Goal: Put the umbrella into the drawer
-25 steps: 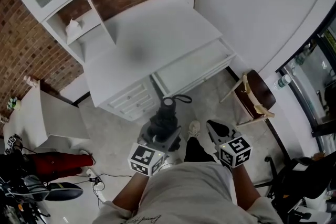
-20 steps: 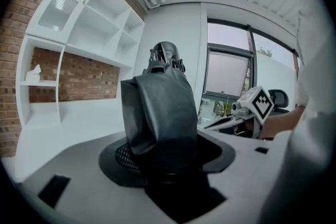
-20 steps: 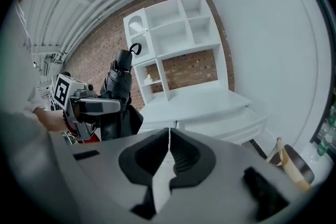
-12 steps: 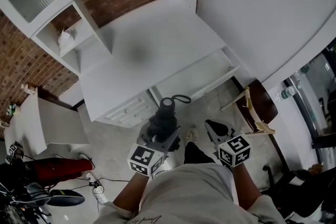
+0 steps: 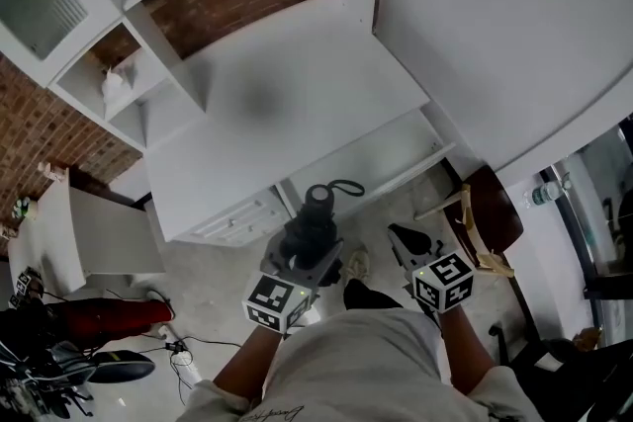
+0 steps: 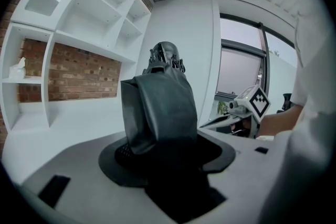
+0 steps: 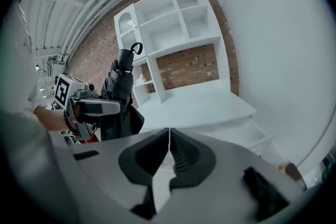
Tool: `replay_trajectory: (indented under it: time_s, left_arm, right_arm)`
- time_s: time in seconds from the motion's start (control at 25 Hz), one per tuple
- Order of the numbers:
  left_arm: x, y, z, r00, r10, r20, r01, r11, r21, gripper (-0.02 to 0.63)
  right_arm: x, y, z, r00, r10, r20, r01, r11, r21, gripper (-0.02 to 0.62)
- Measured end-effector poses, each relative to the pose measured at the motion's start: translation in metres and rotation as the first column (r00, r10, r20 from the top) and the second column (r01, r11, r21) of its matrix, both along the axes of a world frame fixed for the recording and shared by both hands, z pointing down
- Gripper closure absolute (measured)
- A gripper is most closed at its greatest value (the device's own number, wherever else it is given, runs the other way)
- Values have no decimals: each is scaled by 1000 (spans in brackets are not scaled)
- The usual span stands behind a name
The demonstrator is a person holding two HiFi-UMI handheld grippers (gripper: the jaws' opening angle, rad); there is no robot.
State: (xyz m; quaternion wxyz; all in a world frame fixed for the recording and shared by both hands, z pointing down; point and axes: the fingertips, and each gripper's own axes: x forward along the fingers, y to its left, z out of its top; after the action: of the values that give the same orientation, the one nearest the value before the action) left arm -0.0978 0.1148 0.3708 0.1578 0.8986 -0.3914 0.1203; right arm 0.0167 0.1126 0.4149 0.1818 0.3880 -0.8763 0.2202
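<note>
A folded black umbrella (image 5: 313,224) with a wrist loop at its top stands upright in my left gripper (image 5: 309,254), which is shut on its lower part. In the left gripper view the umbrella (image 6: 159,107) fills the space between the jaws. My right gripper (image 5: 398,236) hangs beside it at the right, shut and empty; its pads (image 7: 169,140) meet. The white drawer (image 5: 393,177) stands pulled out under the white desk (image 5: 267,104), just beyond both grippers. From the right gripper view the umbrella (image 7: 120,85) and the drawer (image 7: 248,135) both show.
A wooden chair with a dark seat (image 5: 482,199) stands right of the drawer. White shelving (image 5: 119,84) rises at the desk's left. A red object (image 5: 104,316) and cables (image 5: 183,347) lie on the floor at the left. My shoe (image 5: 356,264) is below the drawer.
Both grippers have moved forward toward the desk, the umbrella still in the left one. The desk and open drawer now lie nearer to them.
</note>
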Motion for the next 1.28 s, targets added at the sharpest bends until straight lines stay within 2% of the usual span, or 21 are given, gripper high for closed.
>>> replay_trajectory:
  time_s: [0.8, 1.28]
  left_arm:
    - [19, -79, 6, 994, -106, -9, 106, 994, 3, 336]
    - [28, -111, -4, 991, -134, -14, 135, 991, 23, 336]
  right_arm:
    - [14, -88, 2, 992, -124, 4, 124, 992, 18, 566]
    - [21, -122, -2, 989, -146, 17, 146, 989, 34, 566]
